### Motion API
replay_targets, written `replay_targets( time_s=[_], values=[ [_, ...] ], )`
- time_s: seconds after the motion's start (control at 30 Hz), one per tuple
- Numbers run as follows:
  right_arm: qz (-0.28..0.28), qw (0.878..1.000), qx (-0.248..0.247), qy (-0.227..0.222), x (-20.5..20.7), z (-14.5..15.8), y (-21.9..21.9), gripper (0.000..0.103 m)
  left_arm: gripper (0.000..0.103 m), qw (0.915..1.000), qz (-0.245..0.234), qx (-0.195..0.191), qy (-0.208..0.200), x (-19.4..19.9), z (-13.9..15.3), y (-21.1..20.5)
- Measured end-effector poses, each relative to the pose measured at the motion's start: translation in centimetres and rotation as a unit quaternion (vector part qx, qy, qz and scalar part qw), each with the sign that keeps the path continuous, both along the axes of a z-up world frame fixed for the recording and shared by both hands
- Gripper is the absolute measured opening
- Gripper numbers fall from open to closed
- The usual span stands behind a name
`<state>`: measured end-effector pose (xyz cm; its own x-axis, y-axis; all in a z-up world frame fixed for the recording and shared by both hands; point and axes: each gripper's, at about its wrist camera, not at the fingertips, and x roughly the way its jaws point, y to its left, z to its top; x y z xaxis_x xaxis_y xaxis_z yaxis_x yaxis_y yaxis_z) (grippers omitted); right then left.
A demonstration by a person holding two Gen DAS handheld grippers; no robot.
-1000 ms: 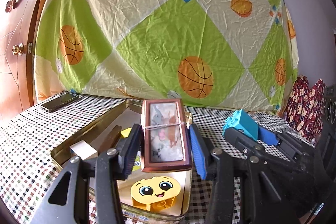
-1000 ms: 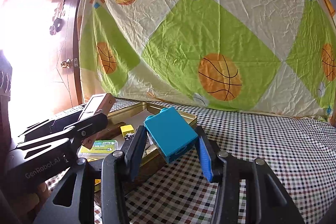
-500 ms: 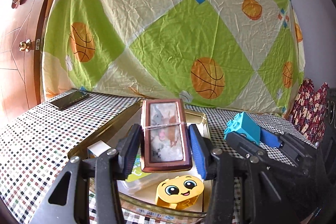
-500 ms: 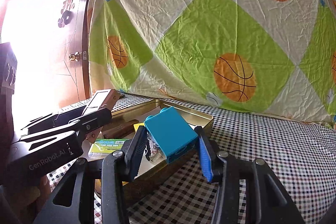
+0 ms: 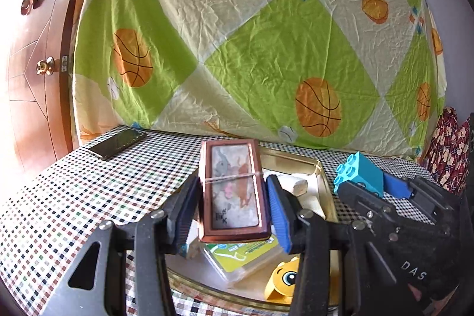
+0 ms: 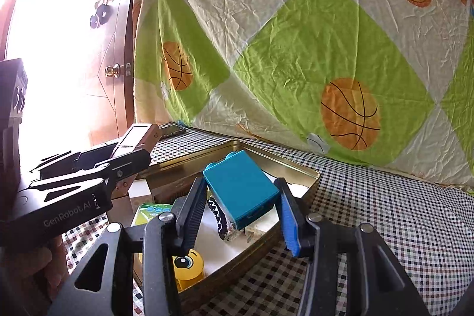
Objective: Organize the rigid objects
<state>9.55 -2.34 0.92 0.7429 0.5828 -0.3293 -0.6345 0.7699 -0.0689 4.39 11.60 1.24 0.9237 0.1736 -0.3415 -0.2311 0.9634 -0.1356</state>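
framed box [image 5: 232, 188] — blue brick [image 6: 241, 193] — each between jaws

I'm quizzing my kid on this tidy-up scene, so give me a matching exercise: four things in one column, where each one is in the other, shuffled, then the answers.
Things:
1. brown framed case
2. teal toy brick
3. black phone
4. yellow smiley toy

Places:
A. lying in the gold tin
B. held in the left gripper
C. flat on the checked tablecloth
D. held in the right gripper

Pairs: 1-B, 2-D, 3-C, 4-A
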Motion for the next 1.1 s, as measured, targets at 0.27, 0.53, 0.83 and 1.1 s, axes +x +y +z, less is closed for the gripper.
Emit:
replay_targets(
  time_s=[0.27, 0.53, 0.83, 1.1],
  values=[
    [-0.002, 0.999, -0.013, 0.042, 3.1, 0.6, 2.1, 0.049, 0.046, 0.998, -0.02, -0.015, 0.059, 3.0, -0.5, 1.8],
    [-0.009, 0.995, -0.038, 0.097, 6.1, 0.2, 3.6, 0.049, 0.046, 0.9943, -0.033, -0.014, 0.101, 5.1, -1.1, 2.4],
    [-0.016, 0.991, -0.069, 0.116, 7.2, -0.9, 4.9, 0.049, 0.046, 0.9902, -0.04, -0.015, 0.133, 6.8, -1.5, 2.8],
    [-0.008, 0.99, -0.069, 0.125, 7.4, -1.4, 5.1, 0.05, 0.046, 0.9878, -0.047, -0.016, 0.148, 7.4, -1.9, 3.0]
  ],
)
